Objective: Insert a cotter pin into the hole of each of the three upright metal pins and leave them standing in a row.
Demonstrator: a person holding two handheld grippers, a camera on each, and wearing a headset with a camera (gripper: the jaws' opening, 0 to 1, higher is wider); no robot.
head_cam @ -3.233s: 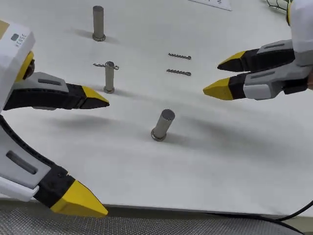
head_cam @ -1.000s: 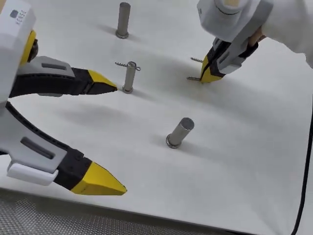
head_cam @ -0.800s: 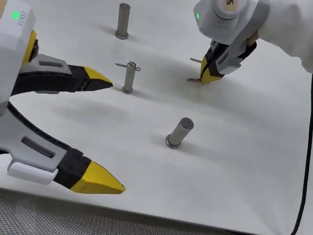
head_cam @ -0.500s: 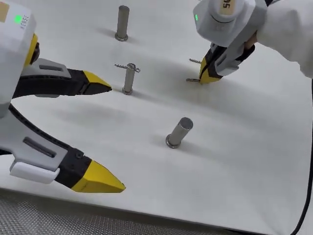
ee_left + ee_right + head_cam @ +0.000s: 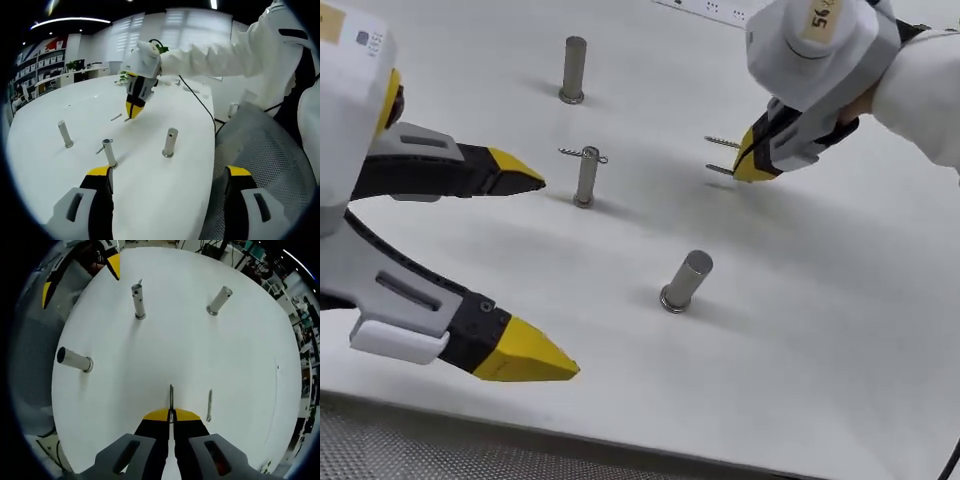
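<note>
the head view looks down and forward on the white table (image 5: 820,380) from its near edge. the left gripper view faces across from there, the right gripper view back from low opposite; all share the three metal pins (image 5: 586,176).

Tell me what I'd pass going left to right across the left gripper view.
bare metal pin → metal pin with a cotter pin through it → right gripper → second bare metal pin
</note>
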